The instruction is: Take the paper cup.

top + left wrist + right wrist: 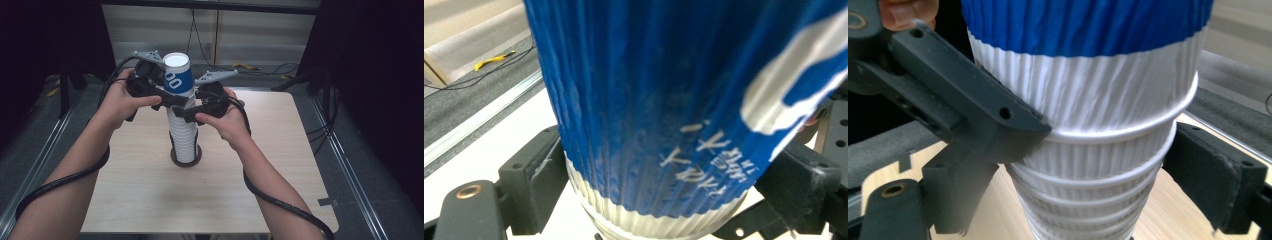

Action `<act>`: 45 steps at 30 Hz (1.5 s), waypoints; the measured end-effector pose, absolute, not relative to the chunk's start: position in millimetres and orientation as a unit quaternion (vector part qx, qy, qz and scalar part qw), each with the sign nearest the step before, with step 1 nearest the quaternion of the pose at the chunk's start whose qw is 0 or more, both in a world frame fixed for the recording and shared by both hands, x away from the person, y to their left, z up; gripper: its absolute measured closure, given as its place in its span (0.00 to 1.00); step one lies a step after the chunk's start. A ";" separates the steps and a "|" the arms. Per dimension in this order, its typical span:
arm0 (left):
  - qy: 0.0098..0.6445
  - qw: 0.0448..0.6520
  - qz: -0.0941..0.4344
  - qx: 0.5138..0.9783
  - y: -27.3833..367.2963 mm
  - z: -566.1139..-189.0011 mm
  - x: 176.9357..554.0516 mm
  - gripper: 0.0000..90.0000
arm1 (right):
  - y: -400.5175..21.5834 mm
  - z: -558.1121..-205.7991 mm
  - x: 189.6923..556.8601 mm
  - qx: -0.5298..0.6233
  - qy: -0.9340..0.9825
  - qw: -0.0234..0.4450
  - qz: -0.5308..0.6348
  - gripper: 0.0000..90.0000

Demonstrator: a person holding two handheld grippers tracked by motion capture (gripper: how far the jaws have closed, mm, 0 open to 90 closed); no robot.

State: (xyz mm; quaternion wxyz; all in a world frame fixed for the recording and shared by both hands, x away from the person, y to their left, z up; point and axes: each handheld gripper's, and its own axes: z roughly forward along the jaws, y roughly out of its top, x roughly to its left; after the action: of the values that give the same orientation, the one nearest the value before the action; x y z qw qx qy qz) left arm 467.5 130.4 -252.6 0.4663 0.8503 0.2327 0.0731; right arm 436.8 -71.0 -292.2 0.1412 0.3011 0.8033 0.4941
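**Both grippers at top of cup stack**

Tall stack of ribbed white paper cups [183, 135] stands upright mid-table in a dark round base holder [186, 159]. Top cup, blue-sleeved ribbed paper with white lettering [178, 76], sits upside down, its white bottom facing up.

Left gripper [659, 190]: jaws flank the blue cup's lower edge, apparently pinching it, though pad contact is blurry. Right gripper [1108, 165]: jaws spread either side of the white cups just under the blue one; the right pad stands slightly off and the left one is hidden, so contact unclear.

Light wood-grain tabletop [150, 200], rounded corners. Dark surroundings, grey floor with metal rails [45, 150], black cables [260, 67] and a yellow object [494, 60] behind the table.
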 end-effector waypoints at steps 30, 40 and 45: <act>0.243 0.462 0.069 0.850 132.3 -244.8 468.8 0.17 | -70.3 -293.0 436.5 0.302 0.807 0.148 0.485 0.18; 0.246 0.460 0.071 0.850 131.4 -243.3 468.4 0.18 | -70.3 -292.7 436.5 0.305 0.807 0.147 0.483 0.18; 0.243 0.465 0.075 0.848 132.8 -240.3 468.0 0.18 | -70.6 -293.2 436.3 0.306 0.806 0.145 0.485 0.18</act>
State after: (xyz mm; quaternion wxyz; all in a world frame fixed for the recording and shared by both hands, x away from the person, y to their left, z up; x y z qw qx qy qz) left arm 468.0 132.8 -240.3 0.4646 0.8481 0.2434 0.0749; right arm 436.3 -70.6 -293.2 0.1455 0.3062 0.8060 0.4852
